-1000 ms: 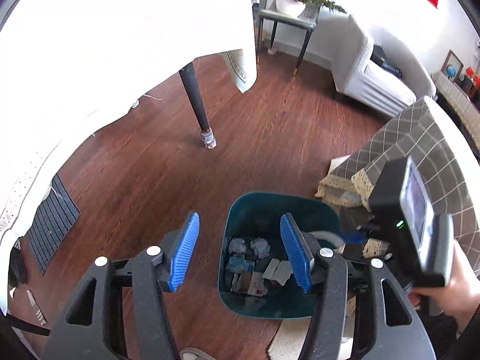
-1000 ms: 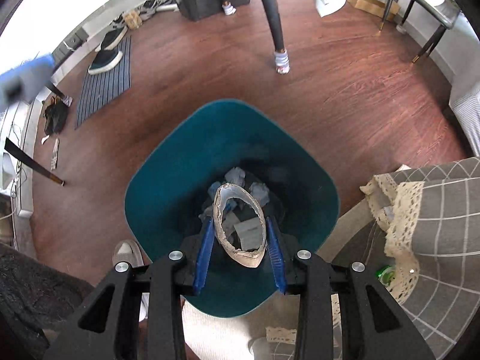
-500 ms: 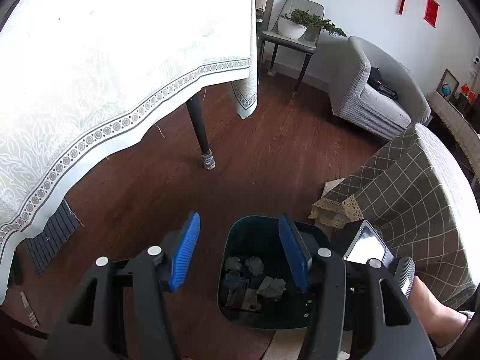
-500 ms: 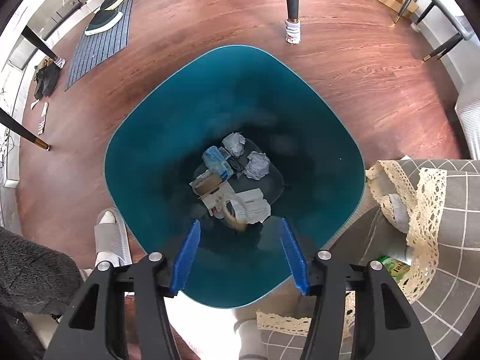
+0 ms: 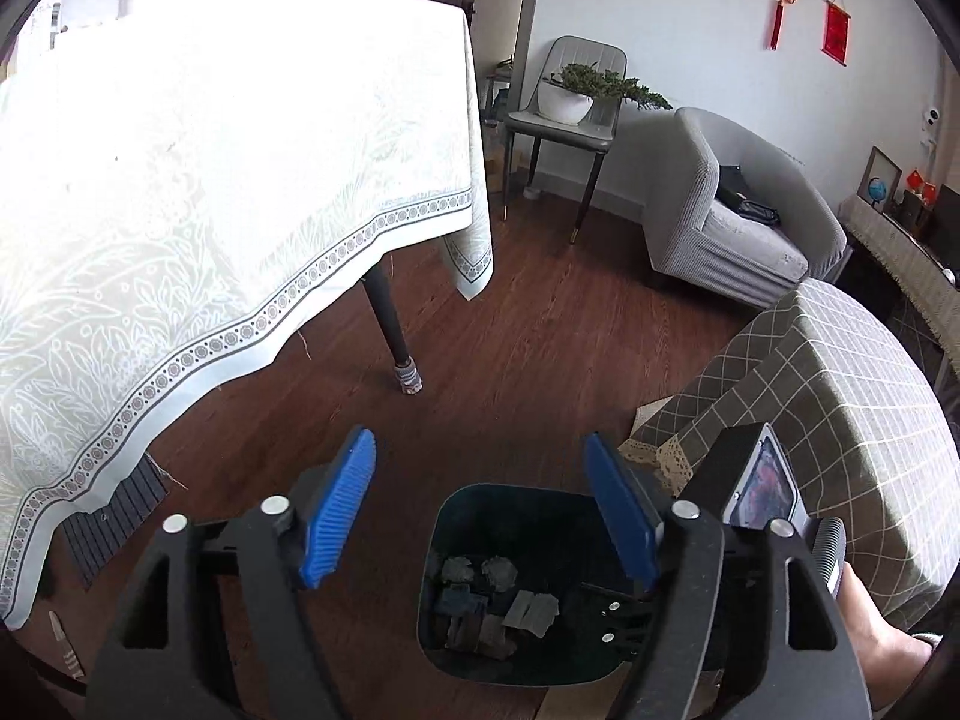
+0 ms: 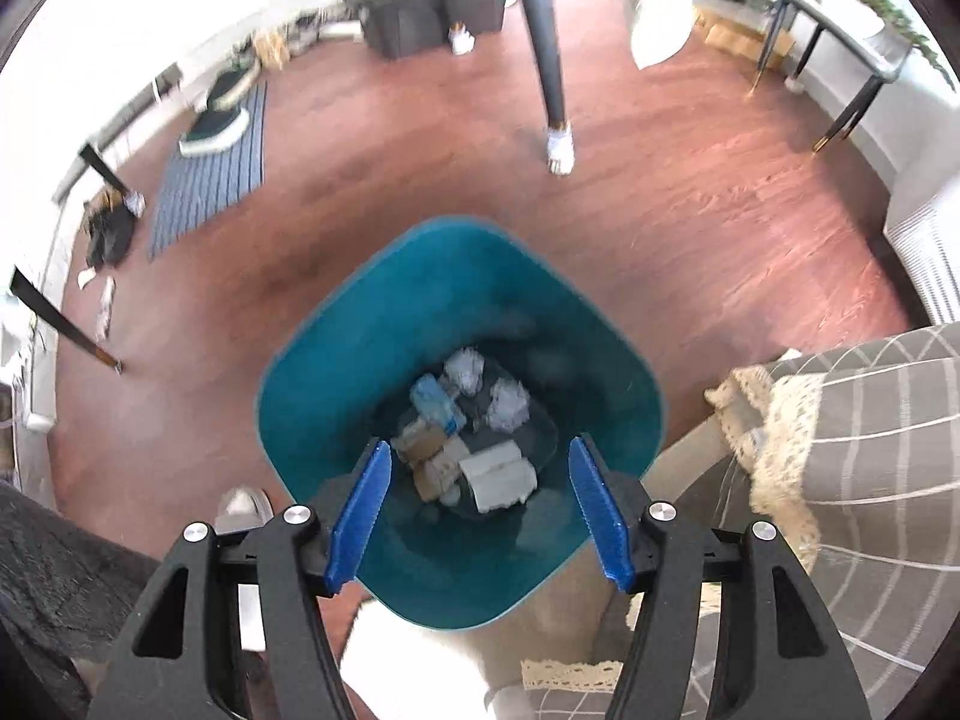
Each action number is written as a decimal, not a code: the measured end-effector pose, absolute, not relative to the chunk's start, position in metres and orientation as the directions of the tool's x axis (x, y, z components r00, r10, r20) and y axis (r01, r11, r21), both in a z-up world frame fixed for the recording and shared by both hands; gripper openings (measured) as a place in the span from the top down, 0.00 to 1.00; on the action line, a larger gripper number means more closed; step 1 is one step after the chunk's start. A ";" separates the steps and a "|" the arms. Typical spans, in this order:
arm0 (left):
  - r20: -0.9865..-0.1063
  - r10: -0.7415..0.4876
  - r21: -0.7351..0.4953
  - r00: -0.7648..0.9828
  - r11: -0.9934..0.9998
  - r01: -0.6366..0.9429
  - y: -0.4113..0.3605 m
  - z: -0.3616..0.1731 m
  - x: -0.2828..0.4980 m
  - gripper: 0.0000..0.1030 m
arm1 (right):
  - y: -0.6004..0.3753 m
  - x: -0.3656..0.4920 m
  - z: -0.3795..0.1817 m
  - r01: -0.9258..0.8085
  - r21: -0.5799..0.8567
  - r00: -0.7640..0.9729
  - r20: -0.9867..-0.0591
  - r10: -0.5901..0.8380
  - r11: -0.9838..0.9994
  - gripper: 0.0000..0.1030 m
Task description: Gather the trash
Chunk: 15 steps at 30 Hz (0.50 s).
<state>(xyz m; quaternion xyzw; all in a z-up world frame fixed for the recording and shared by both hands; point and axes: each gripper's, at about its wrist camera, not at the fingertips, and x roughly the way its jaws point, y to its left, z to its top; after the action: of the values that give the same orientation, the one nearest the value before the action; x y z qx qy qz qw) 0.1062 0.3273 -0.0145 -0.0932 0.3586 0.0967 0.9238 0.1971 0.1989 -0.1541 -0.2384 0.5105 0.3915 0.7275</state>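
Observation:
A teal trash bin (image 6: pixel 336 384) stands on the wooden floor, seen from above in the right wrist view. Crumpled paper, cardboard scraps and other trash (image 6: pixel 468 438) lie at its bottom. My right gripper (image 6: pixel 480 519) hangs over the bin's near side, its jaws opening with nothing between them. The left wrist view shows the same bin (image 5: pixel 543 507) low in the frame, with trash (image 5: pixel 486 606) inside. My left gripper (image 5: pixel 480 510) is above and behind the bin, its jaws opening wider and empty.
A table with a white cloth (image 5: pixel 198 192) and a dark leg (image 5: pixel 393 330) stands left of the bin. A checked cloth (image 5: pixel 840 396) covers furniture at the right. A grey armchair (image 5: pixel 738 228) and a chair with a plant (image 5: pixel 576 102) stand farther back. A mat with shoes (image 6: pixel 216 162) lies far left.
The right gripper let go of the cardboard ring, which fell into the bin, and its jaws spread. The left gripper rose, tilted up toward the room and widened.

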 end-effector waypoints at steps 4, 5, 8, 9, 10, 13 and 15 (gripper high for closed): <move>-0.630 0.144 -0.059 0.763 0.971 -0.232 0.314 0.002 0.098 0.11 | 0.184 0.197 -0.117 -0.800 0.055 0.247 -0.877 0.412 0.598 0.30; -0.618 0.157 -0.044 0.770 0.971 -0.233 0.310 0.005 0.095 0.10 | 0.181 0.197 -0.109 -0.796 0.048 0.271 -0.864 0.426 0.604 0.29; -0.597 0.188 -0.012 0.780 0.970 -0.243 0.304 0.012 0.088 0.09 | 0.173 0.195 -0.081 -0.776 0.041 0.343 -0.810 0.476 0.629 0.26; -0.591 0.196 -0.004 0.782 0.969 -0.246 0.302 0.013 0.085 0.09 | 0.168 0.195 -0.072 -0.769 0.046 0.365 -0.787 0.497 0.638 0.25; -0.584 0.214 0.013 0.783 0.967 -0.254 0.299 0.015 0.083 0.07 | 0.165 0.195 -0.064 -0.762 0.049 0.383 -0.770 0.510 0.646 0.24; -0.557 0.270 0.074 0.785 0.958 -0.278 0.291 0.016 0.077 0.07 | 0.153 0.190 -0.036 -0.748 0.061 0.440 -0.699 0.564 0.660 0.17; -0.555 0.270 0.082 0.787 0.959 -0.271 0.287 0.015 0.075 0.07 | 0.144 0.181 -0.019 -0.741 0.025 0.501 -0.645 0.577 0.671 0.11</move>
<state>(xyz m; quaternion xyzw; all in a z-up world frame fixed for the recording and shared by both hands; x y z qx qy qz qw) 0.0747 0.2866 0.0145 -0.0013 0.2935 0.1431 0.9452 0.1813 0.1438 -0.0194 -0.1282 0.3186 0.3846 0.8568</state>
